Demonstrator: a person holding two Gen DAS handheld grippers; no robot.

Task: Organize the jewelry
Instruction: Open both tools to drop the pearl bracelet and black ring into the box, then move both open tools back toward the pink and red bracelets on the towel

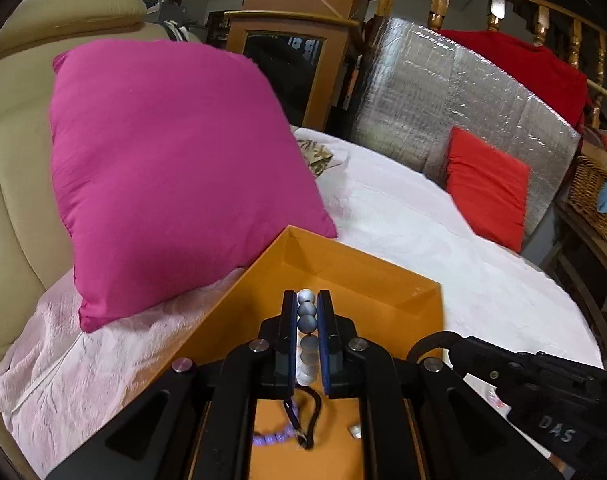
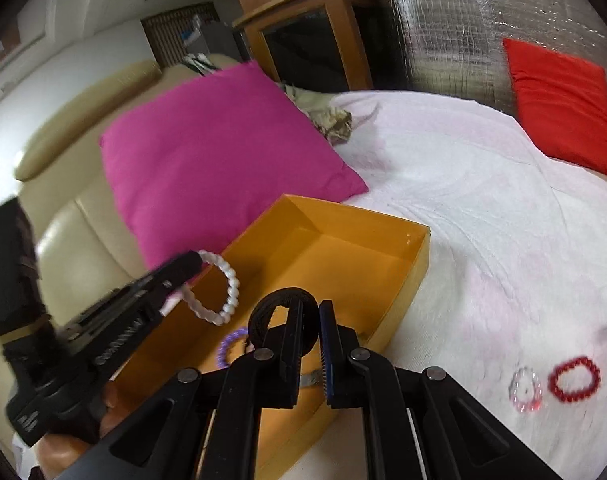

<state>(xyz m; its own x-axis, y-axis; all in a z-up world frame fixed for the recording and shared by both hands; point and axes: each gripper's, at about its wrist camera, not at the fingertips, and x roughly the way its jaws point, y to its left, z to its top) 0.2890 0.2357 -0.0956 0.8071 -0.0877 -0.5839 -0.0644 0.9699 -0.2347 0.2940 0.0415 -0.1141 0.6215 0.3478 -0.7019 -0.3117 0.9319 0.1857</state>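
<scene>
- Left tool [image 1: 307, 316] is closed narrow on a white bead bracelet [image 1: 306, 312]; in the left wrist view the beads stand in a column between the two pads, at the lower centre of the frame.
- In the right wrist view the same bracelet [image 2: 219, 288] hangs as a loop from the tip of the left tool [image 2: 183, 264], at the lower left of the frame, over the near end of the orange box [image 2: 419, 256]. It is probably held there so that it can be let down into the box.
- Right tool [image 2: 309, 332] has only a small gap between its pads. A black band [image 2: 281, 308] sits around its left finger; whether the pads really press it, one cannot tell.
- On the floor of the box a purple bracelet [image 2: 229, 346] already lies, at the lower centre of the frame, beside a small silver piece [image 1: 354, 431].
- Two more pieces wait on the white bed cover [image 2: 483, 208], at the lower right of the frame: a red bead bracelet [image 2: 575, 378] and, just beside it, a clear bracelet [image 2: 526, 389]. They are well apart from the box, so the task seems about half done.
- The box rests on the bed, with its far corner near the pink pillow [image 2: 223, 152].
</scene>
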